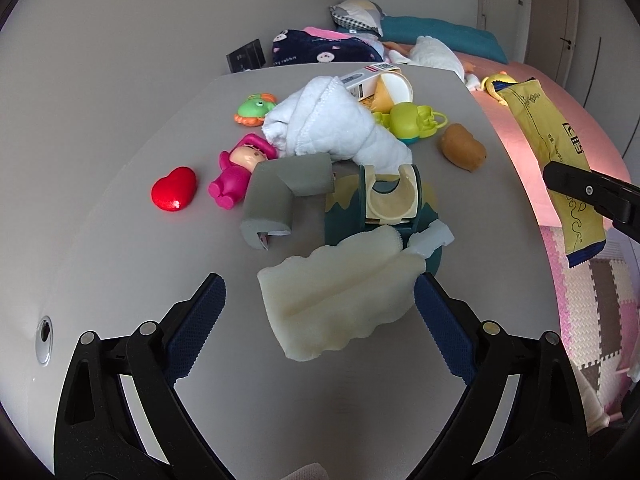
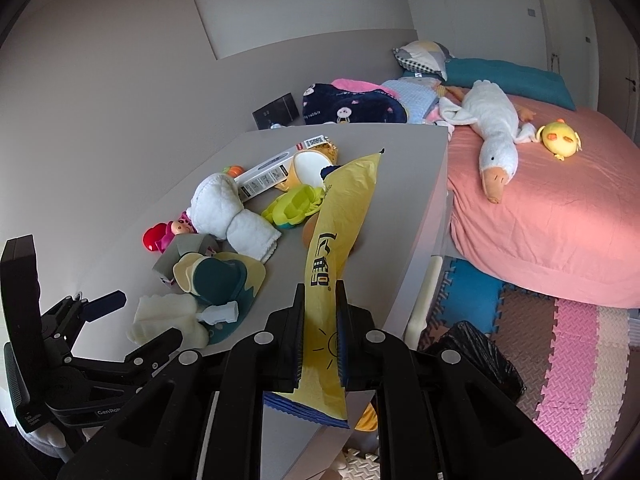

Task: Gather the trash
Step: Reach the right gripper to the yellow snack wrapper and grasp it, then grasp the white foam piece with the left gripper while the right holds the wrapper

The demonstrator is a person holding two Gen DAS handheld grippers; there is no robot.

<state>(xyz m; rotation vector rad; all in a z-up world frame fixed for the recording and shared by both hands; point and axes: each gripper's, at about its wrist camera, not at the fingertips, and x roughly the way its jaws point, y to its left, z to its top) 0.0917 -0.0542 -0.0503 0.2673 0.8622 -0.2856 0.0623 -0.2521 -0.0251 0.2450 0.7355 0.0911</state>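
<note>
Currently, a yellow snack wrapper (image 2: 340, 240) is clamped between the fingers of the right gripper (image 2: 319, 332) and is held in the air above the right edge of the grey bench (image 2: 132, 184), its blue-trimmed end hanging down behind the fingers. The left gripper (image 1: 320, 312) is spread wide and grasps nothing; a cream foam piece (image 1: 340, 304) is seen between its blue pads (image 1: 200, 320), lying on the bench. Just behind the foam, a dark green toy (image 1: 384, 208) and a grey L-shaped corner guard (image 1: 280, 196) are found. A rolled white towel (image 1: 328, 124), a pink doll (image 1: 240, 168) and a red heart (image 1: 174, 194) are scattered farther back. A black trash bag (image 2: 476, 356) is visible on the floor mat, below the bench's edge.
</note>
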